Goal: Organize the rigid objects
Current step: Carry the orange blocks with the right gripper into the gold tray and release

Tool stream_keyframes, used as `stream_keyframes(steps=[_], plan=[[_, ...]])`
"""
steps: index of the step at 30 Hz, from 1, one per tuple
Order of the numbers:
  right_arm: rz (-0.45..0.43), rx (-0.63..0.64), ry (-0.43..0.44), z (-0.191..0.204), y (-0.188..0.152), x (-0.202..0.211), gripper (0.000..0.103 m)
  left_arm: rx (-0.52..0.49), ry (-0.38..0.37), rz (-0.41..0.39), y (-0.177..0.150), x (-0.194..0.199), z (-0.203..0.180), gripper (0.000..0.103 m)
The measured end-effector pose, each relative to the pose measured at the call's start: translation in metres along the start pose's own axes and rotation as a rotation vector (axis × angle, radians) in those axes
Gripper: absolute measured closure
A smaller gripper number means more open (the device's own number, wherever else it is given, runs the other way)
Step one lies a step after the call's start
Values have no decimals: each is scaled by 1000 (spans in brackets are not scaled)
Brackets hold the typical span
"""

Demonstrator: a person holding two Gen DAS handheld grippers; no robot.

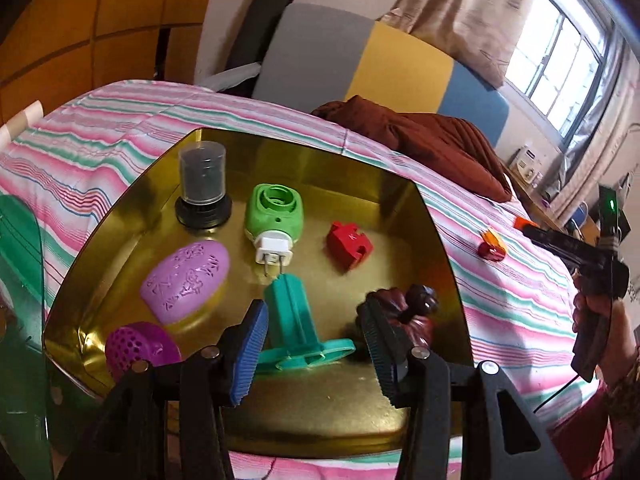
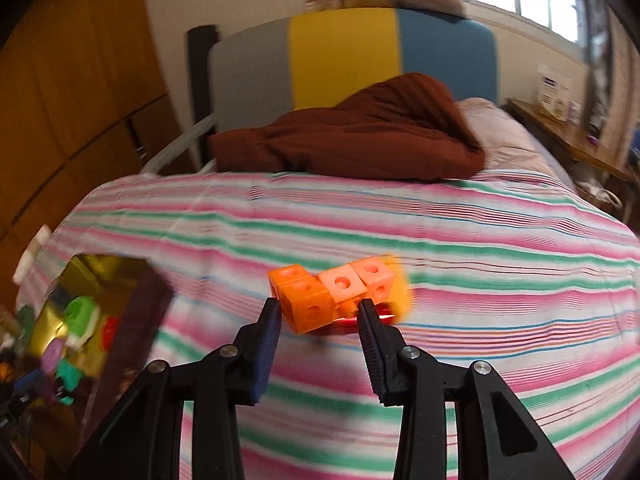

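**Orange cubes between my jaws, tray waiting off to the side**

My right gripper [image 2: 318,312] is spread wide around the cluster of orange linking cubes [image 2: 334,294], which lies on the striped bedspread [image 2: 440,240] well to the right of the gold tray [image 1: 400,200]. The jaws flank it but have not clamped; something red sits under the cluster, too blurred to name. My left gripper [image 1: 316,320] hangs released over the tray's near edge, gripping nothing, with the teal stand [image 1: 296,320] between its pads and a dark red knobbed piece [image 1: 416,316] by the right pad.

The tray already holds the purple egg-shaped case [image 1: 188,280], the green plug-in unit [image 1: 274,216], the red block [image 1: 349,246] and the capped black cylinder [image 1: 203,184].

My worry is the cluster: it looks jointed, so a pinch on one cube could let the others swing or snap off. The soft bedspread may also let it tip away as I close.
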State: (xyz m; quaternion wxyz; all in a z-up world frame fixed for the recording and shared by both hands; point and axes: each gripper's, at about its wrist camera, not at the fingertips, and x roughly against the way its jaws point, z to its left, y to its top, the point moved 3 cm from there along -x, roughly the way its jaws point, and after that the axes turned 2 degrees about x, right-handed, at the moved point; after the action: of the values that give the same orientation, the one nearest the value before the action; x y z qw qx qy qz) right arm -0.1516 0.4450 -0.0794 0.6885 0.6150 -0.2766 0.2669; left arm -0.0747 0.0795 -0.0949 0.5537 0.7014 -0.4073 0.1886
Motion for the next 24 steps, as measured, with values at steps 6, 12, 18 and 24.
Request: stream_keyframes(steps=[6, 12, 18, 24], plan=[[10, 89, 115, 70, 1, 6, 63, -48, -12, 1, -9, 7, -8, 53], [25, 130, 219, 134, 1, 7, 63, -73, -14, -12, -17, 16, -9, 54], [97, 172, 289, 199, -6, -16, 63, -91, -18, -14, -25, 22, -6, 54], [155, 194, 304, 242, 1, -41, 63, -116, -7, -23, -33, 29, -1, 54]])
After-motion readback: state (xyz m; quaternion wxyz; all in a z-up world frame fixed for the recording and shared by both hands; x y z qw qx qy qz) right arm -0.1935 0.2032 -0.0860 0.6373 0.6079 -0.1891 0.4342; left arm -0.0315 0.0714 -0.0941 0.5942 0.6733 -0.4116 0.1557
